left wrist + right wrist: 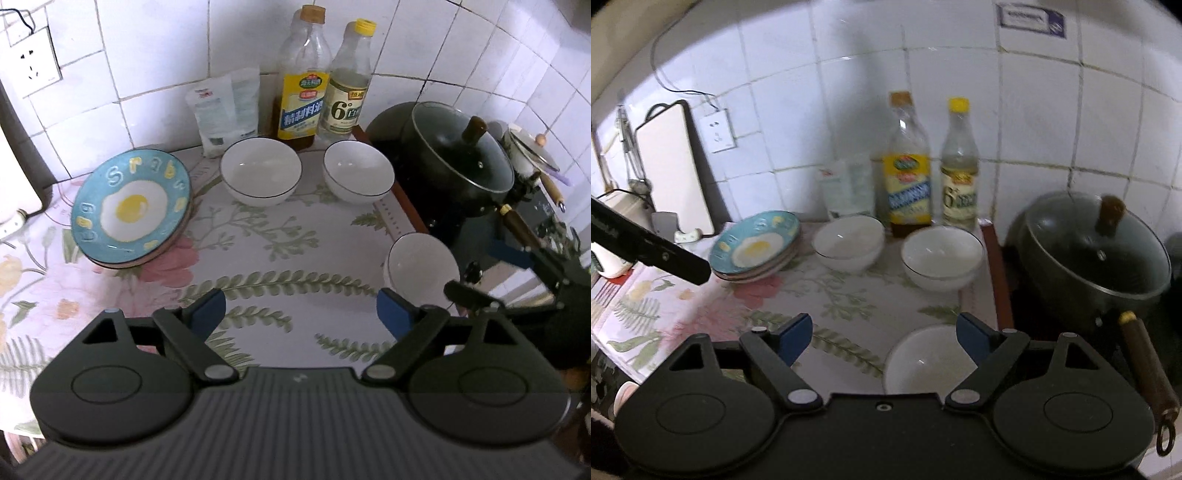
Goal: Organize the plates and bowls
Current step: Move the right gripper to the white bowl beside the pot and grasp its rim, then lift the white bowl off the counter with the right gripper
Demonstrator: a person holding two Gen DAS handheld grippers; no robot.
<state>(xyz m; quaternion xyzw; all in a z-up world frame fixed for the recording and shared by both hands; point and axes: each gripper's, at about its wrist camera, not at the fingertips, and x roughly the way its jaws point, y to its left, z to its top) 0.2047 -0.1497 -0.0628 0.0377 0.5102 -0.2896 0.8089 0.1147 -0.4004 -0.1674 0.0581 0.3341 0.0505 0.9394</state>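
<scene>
Floral tablecloth (295, 258) spreads across the counter, black pot (458, 155) at its right edge. Blue egg plates (133, 206) sit stacked at left. Two white bowls (260, 170) stand before the bottles, a third bowl (923, 362) nearer. Left gripper (301, 314) and right gripper (884, 336) gape wide, empty.

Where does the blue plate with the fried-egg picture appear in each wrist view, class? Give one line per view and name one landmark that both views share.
Left wrist view: the blue egg plate is at left of centre, topping a small stack, left of the white bowls.
Right wrist view: the same plate lies left of centre, further off, near the wall.
Shared landmark: the yellow-labelled oil bottle by the tiled wall.
</scene>
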